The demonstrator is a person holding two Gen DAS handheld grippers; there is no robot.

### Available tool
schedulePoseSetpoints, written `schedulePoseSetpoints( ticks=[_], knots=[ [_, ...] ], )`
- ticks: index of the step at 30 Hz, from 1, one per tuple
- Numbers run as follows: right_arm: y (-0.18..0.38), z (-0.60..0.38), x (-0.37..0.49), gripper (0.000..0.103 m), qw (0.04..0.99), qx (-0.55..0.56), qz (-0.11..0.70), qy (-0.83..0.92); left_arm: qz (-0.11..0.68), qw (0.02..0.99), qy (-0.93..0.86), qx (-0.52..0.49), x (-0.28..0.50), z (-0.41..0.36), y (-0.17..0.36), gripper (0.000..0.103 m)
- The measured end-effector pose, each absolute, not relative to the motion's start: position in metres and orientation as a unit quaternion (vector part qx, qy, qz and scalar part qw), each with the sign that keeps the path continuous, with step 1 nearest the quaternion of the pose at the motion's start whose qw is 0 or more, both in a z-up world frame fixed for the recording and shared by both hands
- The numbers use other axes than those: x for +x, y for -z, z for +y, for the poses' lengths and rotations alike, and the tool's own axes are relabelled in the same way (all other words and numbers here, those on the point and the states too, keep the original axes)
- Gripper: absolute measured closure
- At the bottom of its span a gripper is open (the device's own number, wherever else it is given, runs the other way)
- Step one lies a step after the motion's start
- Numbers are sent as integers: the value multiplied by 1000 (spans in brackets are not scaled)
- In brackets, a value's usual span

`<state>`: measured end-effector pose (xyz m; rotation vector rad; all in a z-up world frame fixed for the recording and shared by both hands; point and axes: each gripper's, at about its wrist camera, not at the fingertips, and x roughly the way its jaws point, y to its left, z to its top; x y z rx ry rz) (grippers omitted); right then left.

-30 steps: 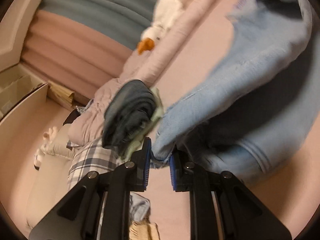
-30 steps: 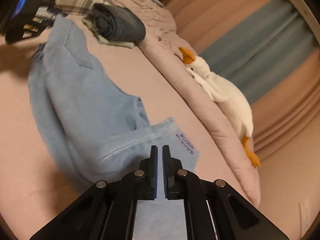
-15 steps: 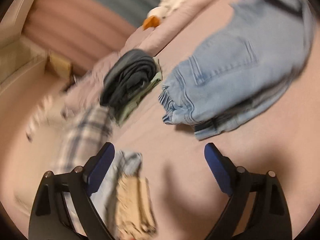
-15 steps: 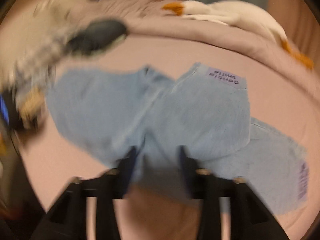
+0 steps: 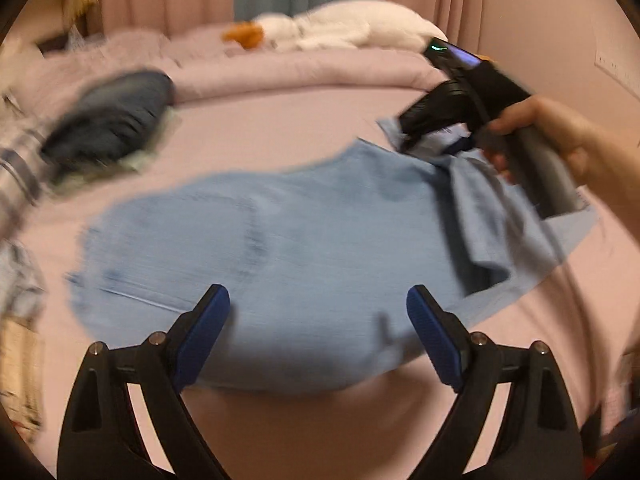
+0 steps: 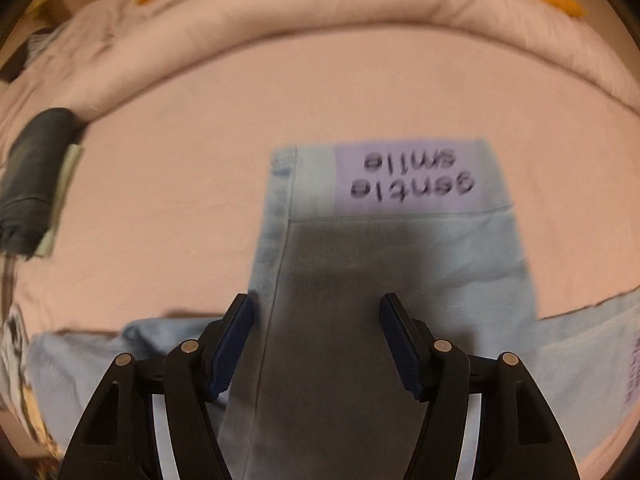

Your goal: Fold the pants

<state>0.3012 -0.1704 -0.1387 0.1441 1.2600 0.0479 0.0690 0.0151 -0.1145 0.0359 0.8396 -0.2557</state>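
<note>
Light blue jeans point(image 5: 280, 240) lie spread on the pink bed sheet point(image 5: 280, 120), blurred by motion. My left gripper point(image 5: 317, 294) hovers over their near part, open wide with nothing between its pads. In the right wrist view one pant leg point(image 6: 380, 260) with a lilac "gentle smile" label point(image 6: 412, 176) lies below my right gripper point(image 6: 317, 302). Its jaws are opening, the pads clear of the cloth. From the left wrist view a hand point(image 5: 560, 132) holds the right gripper point(image 5: 412, 136) over the rumpled leg ends.
A dark folded garment point(image 5: 108, 120) on a pale green one lies at the left of the bed. A rolled pink duvet point(image 5: 300, 68) runs along the far side with a white plush goose point(image 5: 352, 24) on it. Plaid cloth point(image 5: 16, 168) sits far left.
Both grippers were shut, the left one on the jeans' edge, and have opened and let go. The jeans have dropped onto the bed. Both views rolled, and the right gripper moved down over the leg end.
</note>
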Motion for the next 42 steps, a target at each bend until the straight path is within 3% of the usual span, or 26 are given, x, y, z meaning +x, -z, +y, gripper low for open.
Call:
schedulePoseSetpoints(
  ticks=[3,5,7,10,12,18,23,26,29,36,38,39,40,42],
  knots=[
    [144,-154,301,36,820,2,572,-19,438,890,128,1,77,3,132,12],
    [143,-151,301,49,823,-7,567,-27,442,889,123,9,78,-2,137,12],
    [139,-151,302,84,824,-5,565,-33,437,891,123,16,74,-6,138,12],
    [131,-157,300,95,830,15,556,-38,438,890,124,12,69,-9,136,12],
    [125,-171,294,96,836,50,544,-46,441,889,122,-1,71,-3,134,12],
    [63,-235,259,96,862,212,450,-96,449,880,139,-74,60,11,125,12],
    [1,-293,196,95,884,297,320,-165,448,881,133,-67,61,1,118,12],
    [-6,-333,152,96,890,337,253,-176,447,882,130,-70,64,-1,113,12],
    [14,-373,103,98,885,386,213,-150,444,884,131,-67,64,-2,112,12],
    [123,-427,50,97,845,427,319,-42,459,870,157,-87,52,-16,122,12],
    [132,-431,46,79,836,445,320,-43,460,867,165,-94,47,-19,123,12],
    [134,-432,48,60,831,450,325,-43,461,863,174,-109,43,-19,123,12],
    [133,-430,49,49,826,453,335,-35,464,857,183,-127,41,-19,124,12],
    [133,-429,47,50,821,456,341,-29,474,838,205,-175,37,-18,130,10]
  ],
)
